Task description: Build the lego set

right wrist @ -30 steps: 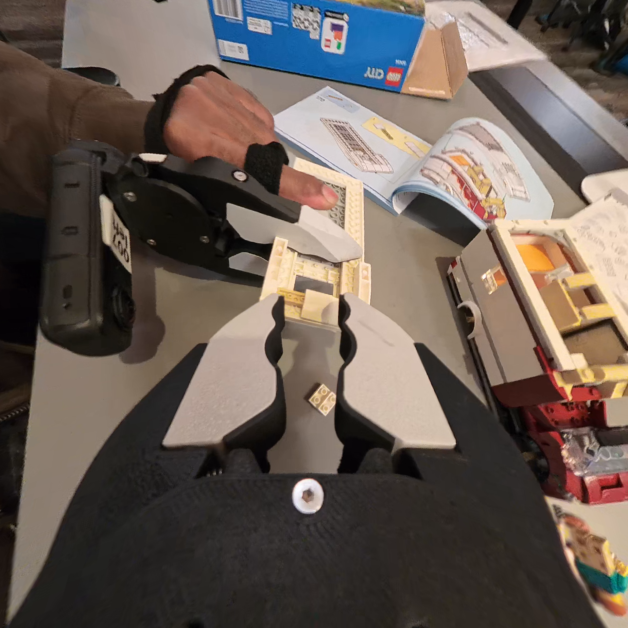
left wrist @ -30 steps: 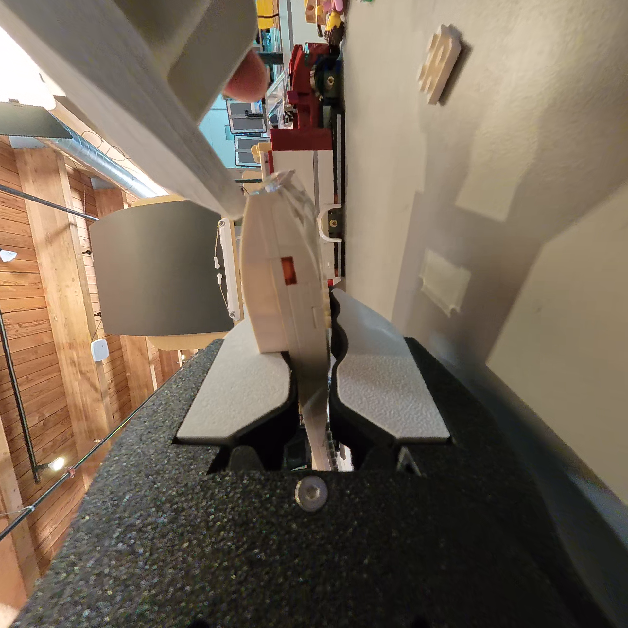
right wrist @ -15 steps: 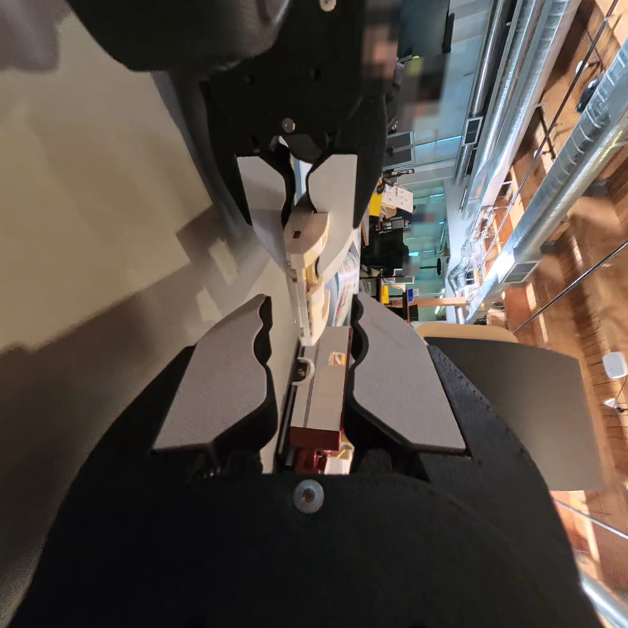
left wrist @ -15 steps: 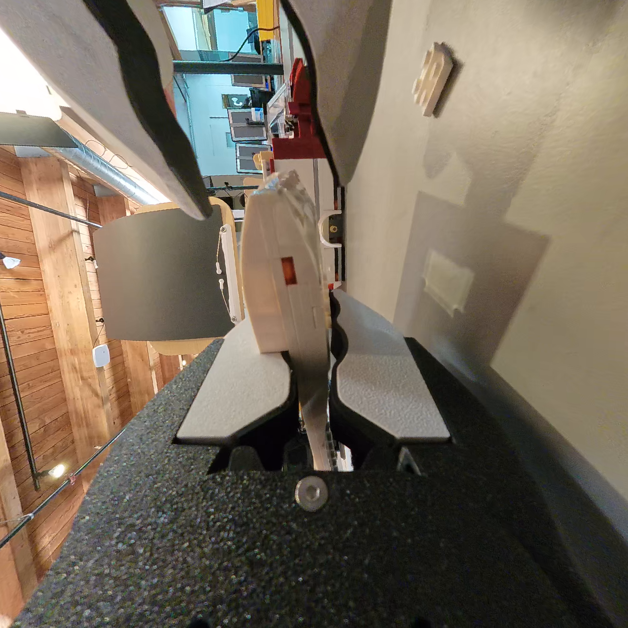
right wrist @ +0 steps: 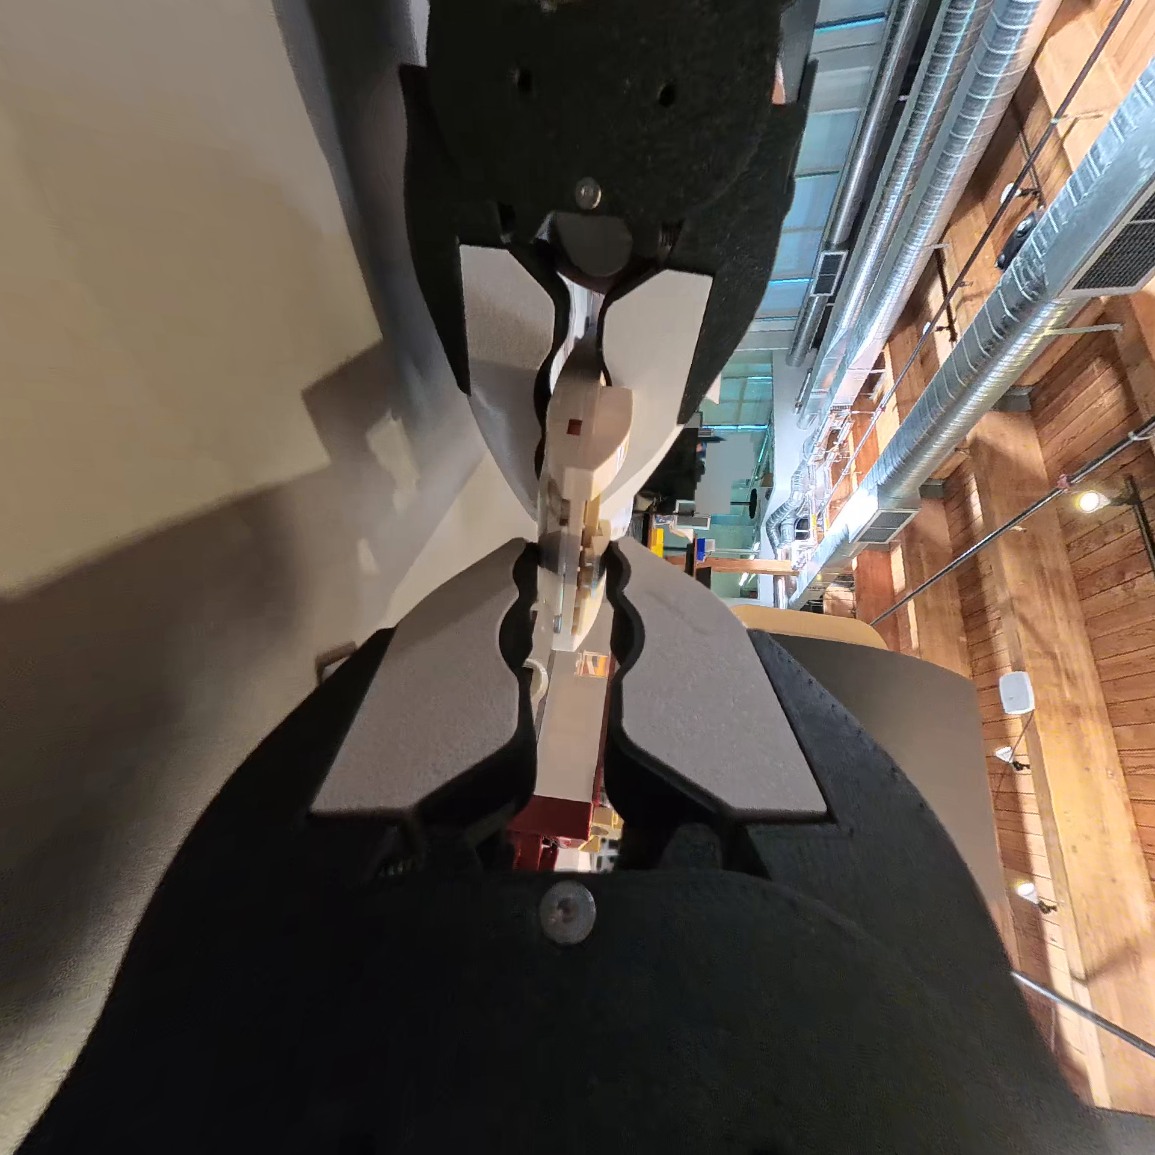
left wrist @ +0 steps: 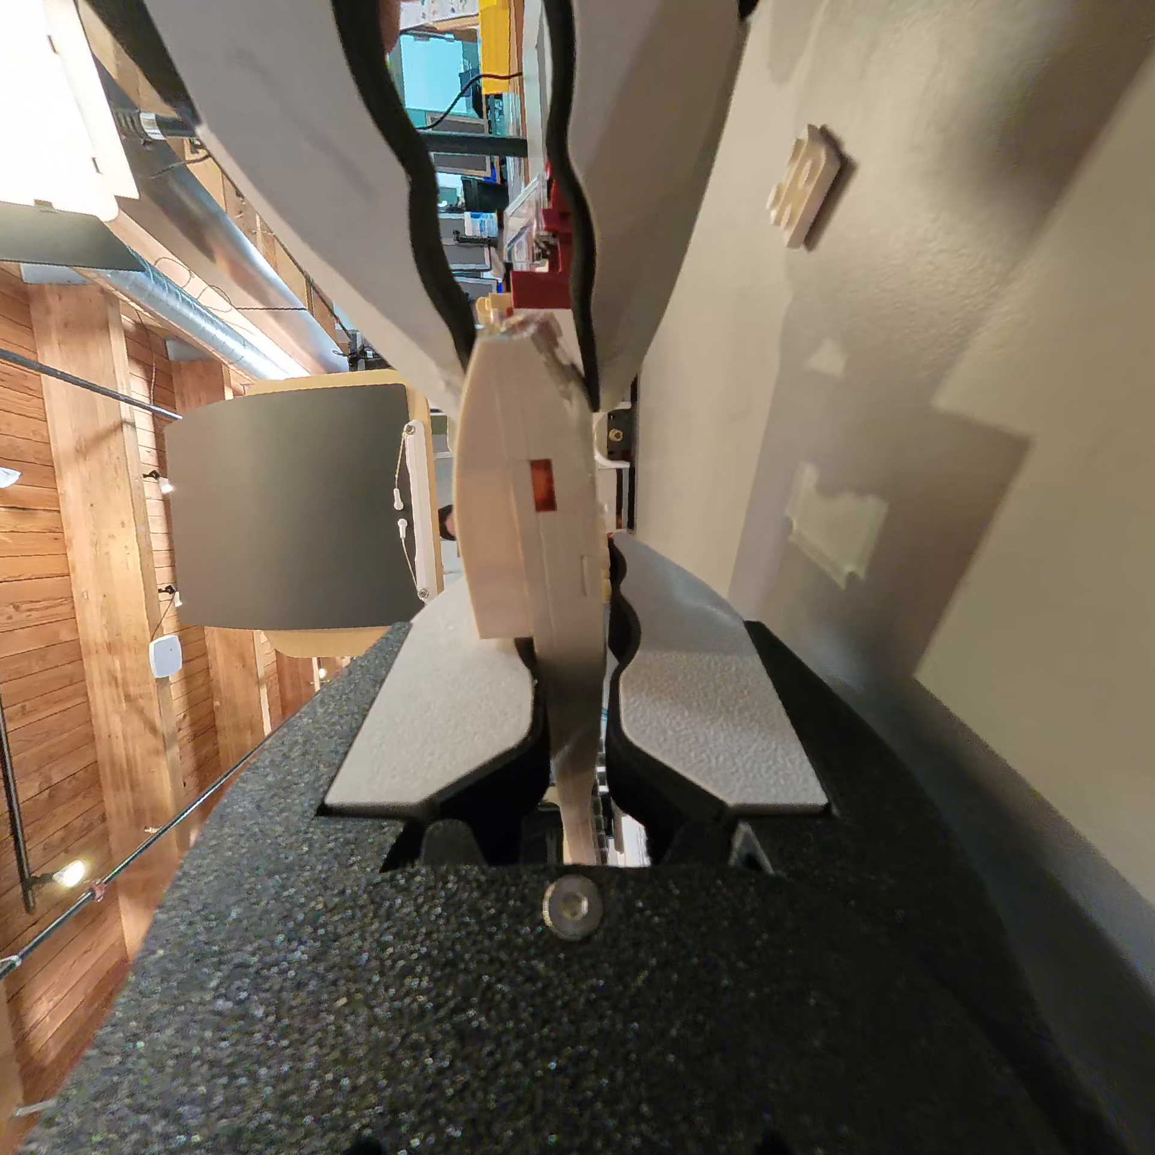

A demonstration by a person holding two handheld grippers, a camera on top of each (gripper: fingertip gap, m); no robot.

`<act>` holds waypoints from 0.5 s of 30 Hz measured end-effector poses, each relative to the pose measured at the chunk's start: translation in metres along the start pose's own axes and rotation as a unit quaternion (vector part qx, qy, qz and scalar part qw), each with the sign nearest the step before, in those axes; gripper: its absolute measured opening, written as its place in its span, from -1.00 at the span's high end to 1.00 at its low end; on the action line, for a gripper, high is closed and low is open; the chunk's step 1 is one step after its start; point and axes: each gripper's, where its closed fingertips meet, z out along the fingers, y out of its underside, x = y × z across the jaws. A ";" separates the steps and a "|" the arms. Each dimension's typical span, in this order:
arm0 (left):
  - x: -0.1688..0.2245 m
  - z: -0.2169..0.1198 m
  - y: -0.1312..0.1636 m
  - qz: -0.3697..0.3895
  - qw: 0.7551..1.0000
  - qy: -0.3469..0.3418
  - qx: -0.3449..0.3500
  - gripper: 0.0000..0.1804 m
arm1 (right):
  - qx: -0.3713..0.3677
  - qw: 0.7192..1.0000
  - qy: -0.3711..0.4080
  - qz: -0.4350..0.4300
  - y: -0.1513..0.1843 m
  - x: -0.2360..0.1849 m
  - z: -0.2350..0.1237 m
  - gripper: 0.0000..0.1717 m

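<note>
left claw [left wrist: 565, 600] is clamped on one end of a cream plastic brick-built panel [left wrist: 525, 500], held edge-on beside the grey counter [left wrist: 937, 312]. right claw [right wrist: 572, 562] is closed narrowly on the opposite end. risk: opposed pulling could split the panel; pieces would drop.

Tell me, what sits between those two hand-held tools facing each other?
A cream toy-brick assembly spans them, the left tool clamping one end and the right tool the other; the right wrist view shows it best.

Cream brick assembly [left wrist: 525, 500], grey fingers [left wrist: 694, 706]
</note>
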 end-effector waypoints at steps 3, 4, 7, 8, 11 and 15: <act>-0.001 0.000 0.002 -0.005 1.000 0.000 -0.007 0.83 | -0.014 1.000 0.005 -0.006 0.001 0.002 0.002 0.76; -0.001 0.000 0.003 -0.004 1.000 0.001 -0.008 0.83 | -0.018 1.000 0.006 -0.009 0.001 0.002 0.002 0.76; -0.001 0.001 0.003 -0.008 1.000 0.001 -0.010 0.82 | -0.024 1.000 0.009 -0.016 0.002 0.003 0.002 0.76; -0.001 0.001 0.003 -0.010 1.000 0.001 -0.011 0.83 | -0.027 0.999 0.011 -0.020 0.002 0.003 0.002 0.75; -0.002 0.001 0.003 -0.014 1.000 0.001 -0.011 0.83 | -0.033 0.999 0.020 -0.036 0.002 0.004 0.002 0.75; -0.003 0.001 0.003 -0.030 1.000 0.004 -0.007 0.83 | -0.038 0.998 0.035 -0.026 0.001 0.006 0.002 0.75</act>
